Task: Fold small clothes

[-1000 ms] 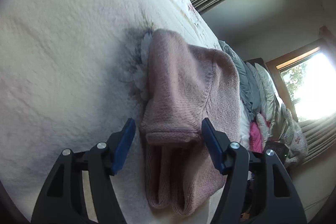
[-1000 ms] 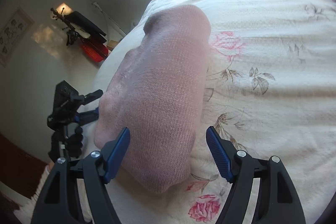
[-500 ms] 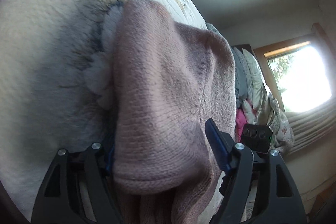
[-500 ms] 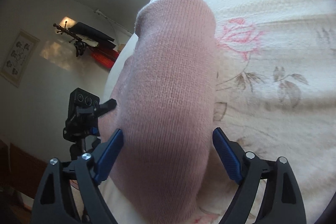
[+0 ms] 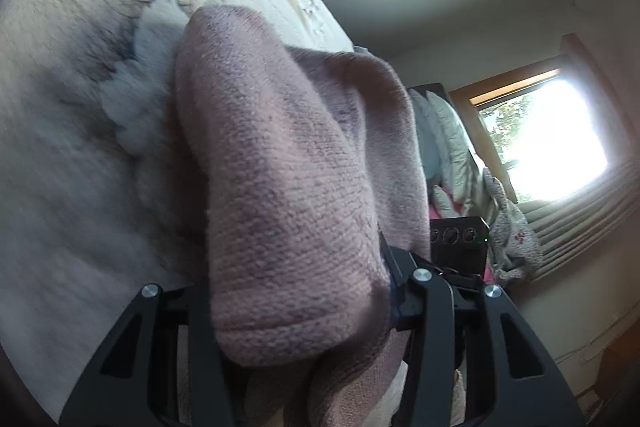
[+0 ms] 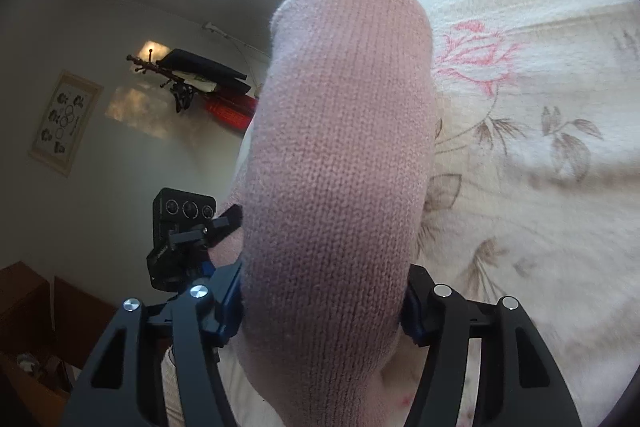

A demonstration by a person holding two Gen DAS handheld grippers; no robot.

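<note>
A pink knitted sock (image 5: 280, 167) lies on the cream bedspread (image 5: 60, 147), lifted into a hump between the two grippers. My left gripper (image 5: 296, 291) is shut on its cuffed end, and the fabric bulges up over the blue pads and hides them. From the other side, the same sock (image 6: 344, 147) fills the middle of the right wrist view. My right gripper (image 6: 320, 303) is shut on its rounded end. Each gripper appears in the other's view: the right one (image 5: 458, 239) and the left one (image 6: 184, 239).
The quilt (image 6: 540, 107) has rose and leaf prints. A pile of folded clothes and pillows (image 5: 460, 155) lies beyond the sock near a bright window (image 5: 548, 139). A coat rack (image 6: 192, 75) hangs on the wall past the bed's edge.
Both grippers have moved in over the ends of the sock and their fingers have shut on it. The sock has bunched up and risen between them.
</note>
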